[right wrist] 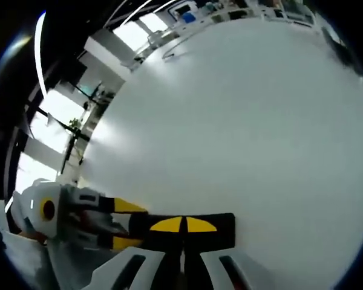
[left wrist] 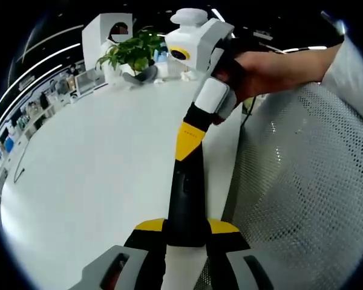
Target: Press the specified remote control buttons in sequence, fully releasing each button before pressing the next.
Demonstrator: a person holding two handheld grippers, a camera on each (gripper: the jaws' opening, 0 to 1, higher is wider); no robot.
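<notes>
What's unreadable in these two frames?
- Left gripper view: the remote's buttons are too dark and foreshortened to read. The right gripper hides its far end.
- Right gripper view: the right gripper's tips cover the remote's face. The left gripper hides one end.
- Left gripper view: the shelf items are too small.

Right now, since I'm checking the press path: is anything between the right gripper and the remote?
Nothing visible stands between them. The right gripper, jaws shut, appears to meet the far end of the remote, which the left gripper clamps above the table.
</notes>
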